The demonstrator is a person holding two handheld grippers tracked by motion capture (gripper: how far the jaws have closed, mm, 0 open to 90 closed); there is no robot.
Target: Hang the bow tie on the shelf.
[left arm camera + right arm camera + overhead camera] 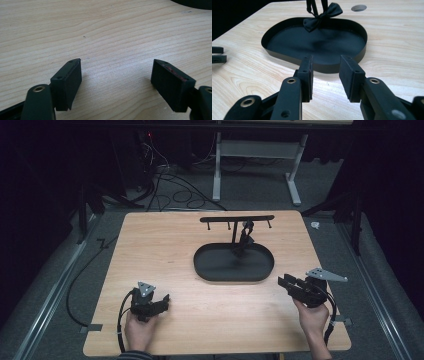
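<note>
Bow tie (322, 16) hangs from stand (235, 227) over tray (220, 270), twelve o'clock from right gripper (325, 77). Both grippers' jaws released, empty; left gripper (116, 82) idle. Careless reach could topple stand.

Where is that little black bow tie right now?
The black bow tie hangs on the stand's post above the far side of the black oval tray, mid-table in the high view, ahead of both grippers.

**Around the work**

A pale wood tabletop (150, 245) with a round hole (358, 8) near one far corner stands on grey carpet (60, 270). Behind it — black cables (170, 190) coil on the floor beside a white desk frame (260, 165), all against dark curtains.
</note>
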